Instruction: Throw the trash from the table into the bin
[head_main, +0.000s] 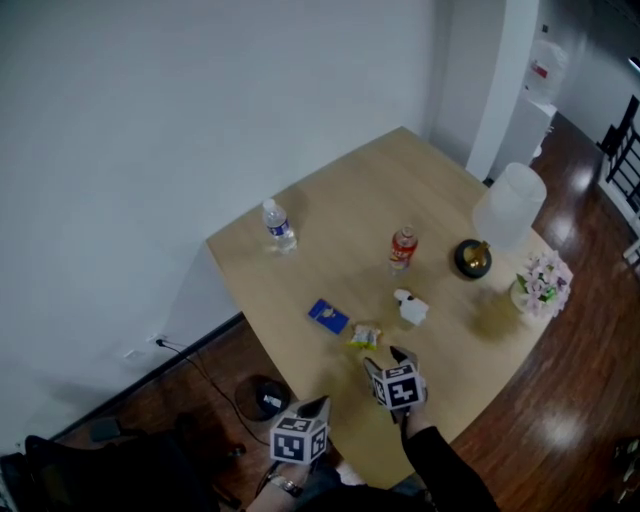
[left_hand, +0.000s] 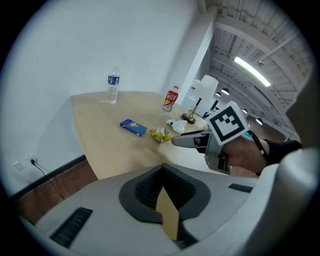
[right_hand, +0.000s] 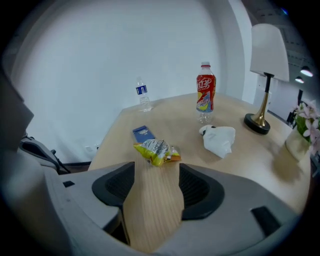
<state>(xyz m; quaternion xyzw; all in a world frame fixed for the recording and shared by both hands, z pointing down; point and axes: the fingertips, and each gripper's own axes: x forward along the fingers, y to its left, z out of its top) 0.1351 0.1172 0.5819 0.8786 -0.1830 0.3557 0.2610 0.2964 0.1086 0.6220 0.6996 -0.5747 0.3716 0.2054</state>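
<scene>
Black sleeve (head_main: 452, 472), black-and-white marker cube (head_main: 400, 386), grey jaws

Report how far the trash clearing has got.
Done: nothing; the yellow wrapper, blue packet and white tissue all lie on the table. In hand: nothing; the right gripper, open, aims at the wrapper; the left gripper is shut, empty. To do: every piece.

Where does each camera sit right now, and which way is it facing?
Head view: overhead, looking steeply down at the table; left gripper, right gripper and a dark sleeve show at bottom.
Left gripper view: rides the left gripper, looking across the table; own shut jaws low, right gripper and hand at right.
Right gripper view: rides the right gripper, looking over its open jaws at the yellow wrapper.
Shared: all three show the wrapper, blue packet and red bottle.
</scene>
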